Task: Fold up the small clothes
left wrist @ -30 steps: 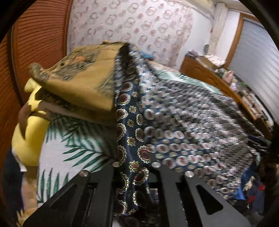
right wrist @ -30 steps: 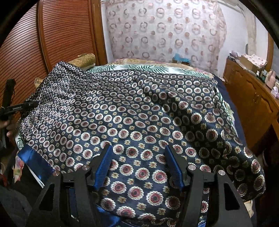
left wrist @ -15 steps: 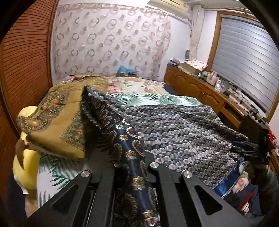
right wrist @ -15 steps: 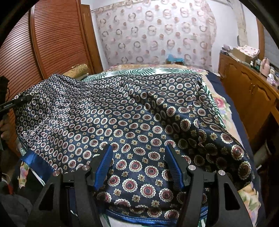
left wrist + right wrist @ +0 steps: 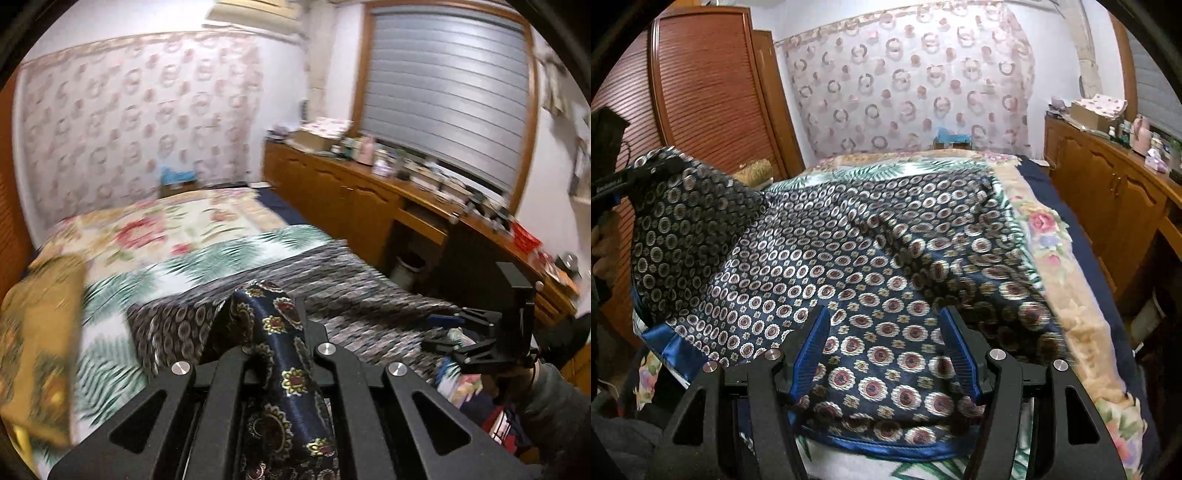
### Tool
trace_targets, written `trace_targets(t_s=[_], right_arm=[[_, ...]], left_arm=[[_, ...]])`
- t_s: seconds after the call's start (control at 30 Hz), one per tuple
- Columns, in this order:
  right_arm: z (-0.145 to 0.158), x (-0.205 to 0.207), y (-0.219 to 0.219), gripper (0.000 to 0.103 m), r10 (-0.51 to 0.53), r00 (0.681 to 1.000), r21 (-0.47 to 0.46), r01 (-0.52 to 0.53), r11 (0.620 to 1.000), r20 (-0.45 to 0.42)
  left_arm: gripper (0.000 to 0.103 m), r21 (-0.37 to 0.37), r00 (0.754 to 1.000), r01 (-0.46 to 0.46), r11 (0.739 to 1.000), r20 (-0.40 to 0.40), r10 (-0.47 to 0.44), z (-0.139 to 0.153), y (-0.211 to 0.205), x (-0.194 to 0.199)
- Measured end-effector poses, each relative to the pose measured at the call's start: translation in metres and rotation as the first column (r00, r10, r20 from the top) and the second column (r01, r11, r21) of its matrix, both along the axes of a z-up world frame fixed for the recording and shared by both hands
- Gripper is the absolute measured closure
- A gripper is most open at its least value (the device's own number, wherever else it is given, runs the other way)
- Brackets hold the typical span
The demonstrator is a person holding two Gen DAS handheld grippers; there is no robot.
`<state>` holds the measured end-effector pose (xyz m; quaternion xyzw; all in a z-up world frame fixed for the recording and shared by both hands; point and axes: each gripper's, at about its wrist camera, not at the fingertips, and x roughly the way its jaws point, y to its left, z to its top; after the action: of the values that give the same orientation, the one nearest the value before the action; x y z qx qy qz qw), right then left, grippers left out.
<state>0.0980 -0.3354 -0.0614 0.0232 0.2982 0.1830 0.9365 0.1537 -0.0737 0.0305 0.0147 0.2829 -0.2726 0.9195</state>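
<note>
A navy cloth (image 5: 871, 258) with round medallions and a blue satin hem lies spread over the bed (image 5: 1067, 295). My left gripper (image 5: 269, 314) is shut on one corner of it, and the cloth drapes back over the fingers and hides the tips. In the right wrist view that left gripper (image 5: 646, 170) holds the corner raised at the far left, so the cloth hangs from it in a slope. My right gripper (image 5: 886, 332) is open, its blue pads (image 5: 812, 347) standing apart over the cloth near the front hem. The right gripper (image 5: 437, 332) also shows at the cloth's right edge.
A long wooden sideboard (image 5: 369, 192) crowded with small items runs along the right of the bed. Slatted wardrobe doors (image 5: 701, 92) stand on the left. An ochre patterned cloth (image 5: 37, 350) lies at the bed's left end. A bin (image 5: 406, 264) sits beside the sideboard.
My left gripper has lifted the cloth's corner and carried it up and across, away from the ochre cloth. The cloth now slopes up to it. The right gripper shifted slightly and stayed open.
</note>
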Motion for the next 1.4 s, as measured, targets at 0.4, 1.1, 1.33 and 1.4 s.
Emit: trace_targets(t_s=[0.4, 1.1, 1.33, 1.4], right_arm=[[0.007, -0.031, -0.052, 0.039, -0.069, 0.997, 0.045, 0.067, 0.997, 0.028], [0.016, -0.028, -0.083, 0.039, -0.184, 0.983, 0.043, 0.182, 0.982, 0.029], [0.023, -0.022, -0.076, 0.039, -0.164, 0.986, 0.04, 0.163, 0.986, 0.041], [0.022, -0.016, -0.073, 0.039, -0.153, 0.987, 0.033, 0.152, 0.988, 0.042]], left_arm=[[0.1, 0.041, 0.978, 0.203, 0.978, -0.047, -0.201, 0.018, -0.114, 0.029], [0.023, 0.086, 0.976, 0.217, 0.973, -0.017, -0.216, 0.03, -0.129, 0.032], [0.023, 0.091, 0.986, 0.168, 0.982, -0.023, -0.167, 0.025, -0.105, 0.048], [0.023, 0.099, 0.988, 0.148, 0.984, -0.05, -0.144, 0.014, -0.093, 0.057]])
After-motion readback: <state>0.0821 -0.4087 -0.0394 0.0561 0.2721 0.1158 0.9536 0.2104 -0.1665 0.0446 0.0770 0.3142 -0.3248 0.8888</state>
